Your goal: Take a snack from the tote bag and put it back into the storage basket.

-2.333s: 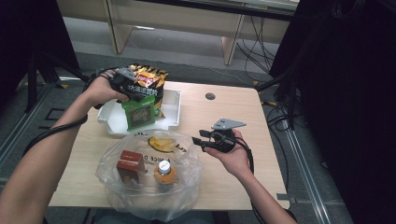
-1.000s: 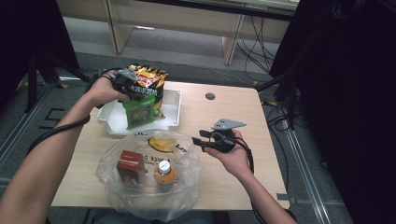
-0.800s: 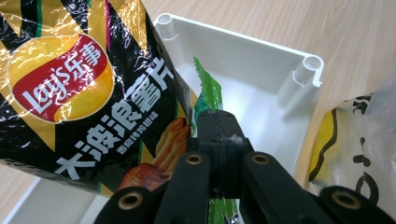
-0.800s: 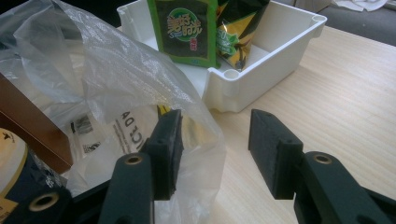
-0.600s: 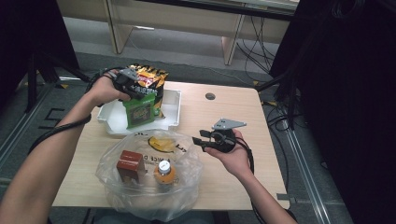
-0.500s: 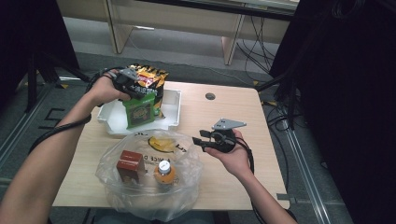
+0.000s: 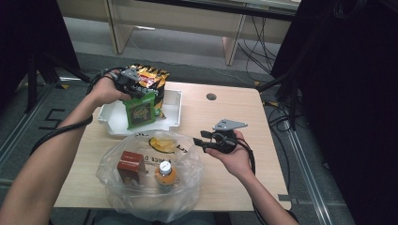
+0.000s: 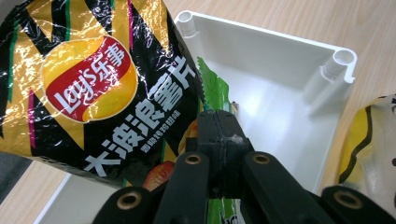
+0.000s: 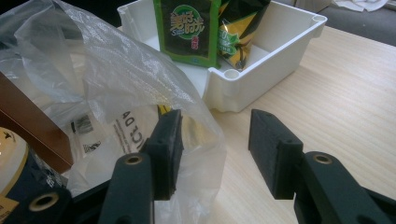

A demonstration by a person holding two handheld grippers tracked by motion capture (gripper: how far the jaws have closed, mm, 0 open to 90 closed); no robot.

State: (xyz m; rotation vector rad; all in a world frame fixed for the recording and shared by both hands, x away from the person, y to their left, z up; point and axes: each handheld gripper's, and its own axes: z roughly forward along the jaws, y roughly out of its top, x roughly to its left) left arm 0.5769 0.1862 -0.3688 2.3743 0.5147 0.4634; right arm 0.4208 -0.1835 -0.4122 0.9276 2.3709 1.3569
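My left gripper [image 7: 141, 90] [image 8: 219, 126] is shut on the top edge of a green snack packet [image 7: 140, 111] [image 8: 212, 93] over the white tray [image 7: 173, 96] [image 8: 280, 42]. A black-and-yellow Lay's crisp bag [image 7: 149, 78] [image 8: 93, 88] lies against it; whether the jaws pinch it too I cannot tell. My right gripper [image 7: 201, 139] [image 9: 215, 135] stands open beside a clear plastic bag [image 7: 187, 164] [image 9: 93, 70], whose film reaches between the jaws. In the right gripper view the green packet [image 9: 187, 28] stands in the tray [image 9: 261, 70].
Inside the plastic bag are a brown box [image 7: 130, 165] [image 9: 23, 121], a capped bottle [image 7: 165, 173] and a yellow packet [image 7: 162, 143]. A round cable hole [image 7: 211, 96] is in the wooden table [image 7: 234, 112]. Dark curtains hang at the right.
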